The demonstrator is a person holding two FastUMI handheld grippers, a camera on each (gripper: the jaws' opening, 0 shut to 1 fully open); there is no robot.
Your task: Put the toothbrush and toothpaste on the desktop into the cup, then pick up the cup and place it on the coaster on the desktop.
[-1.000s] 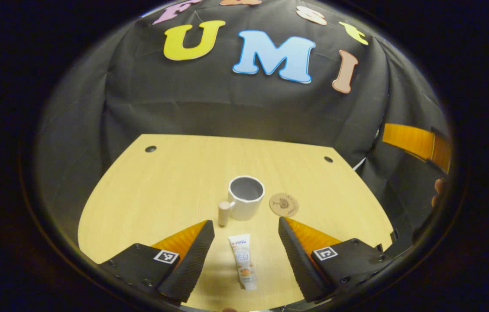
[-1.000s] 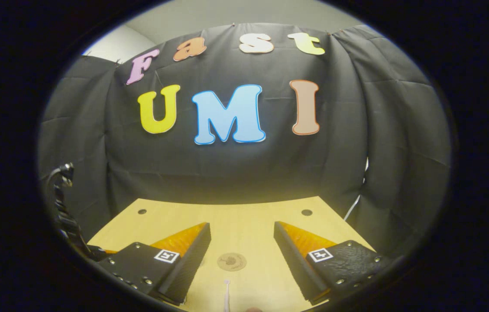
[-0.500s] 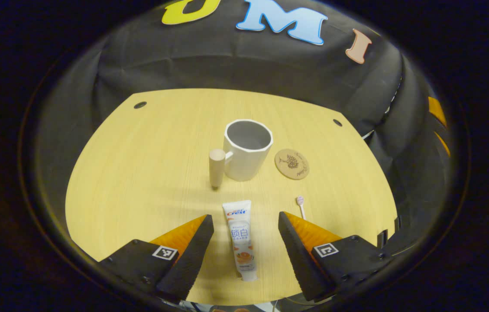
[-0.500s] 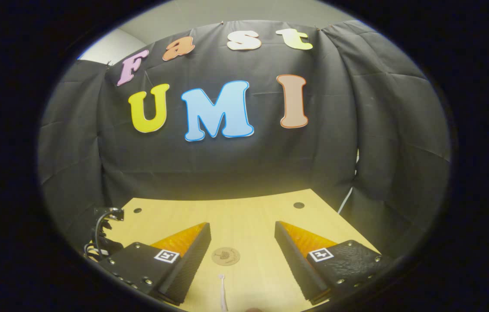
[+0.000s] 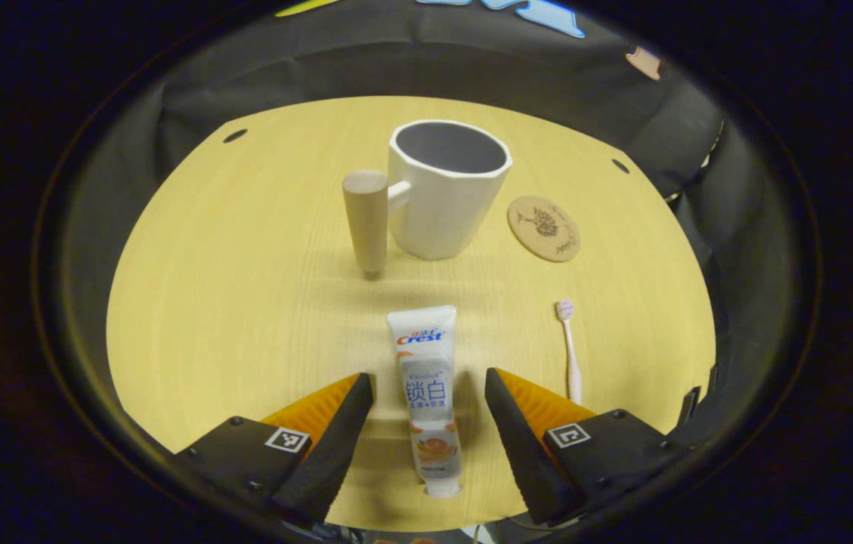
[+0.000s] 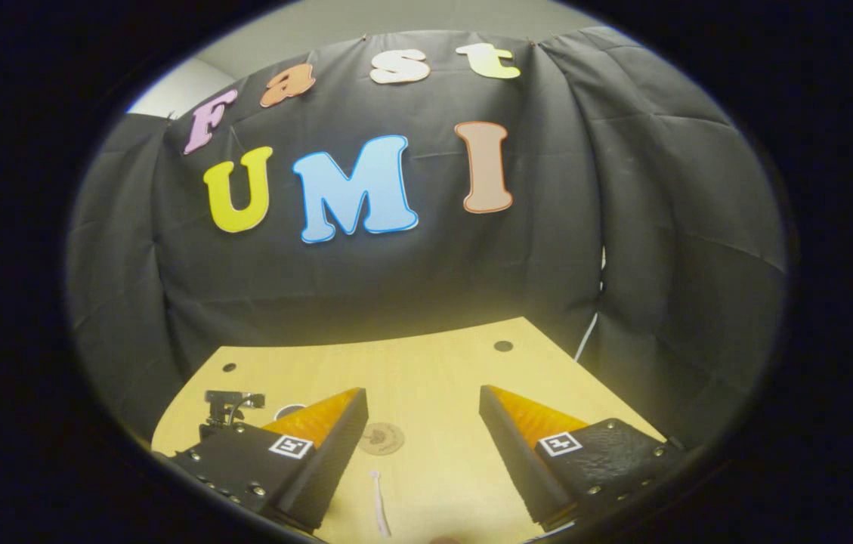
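Left gripper [image 5: 426, 393]: fingers spread, toothpaste [image 5: 428, 393] lying lengthwise between them, untouched. Toothbrush [image 5: 569, 349] just outside its right finger; cup [image 5: 445, 189] and coaster [image 5: 544, 228] beyond. Right gripper [image 6: 423, 412]: spread, toothbrush [image 6: 378, 511] between fingers, nearer the left one.

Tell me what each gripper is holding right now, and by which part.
Nothing is held. The left gripper is open, its fingers on either side of the toothpaste without touching it. The right gripper is open above the desktop.
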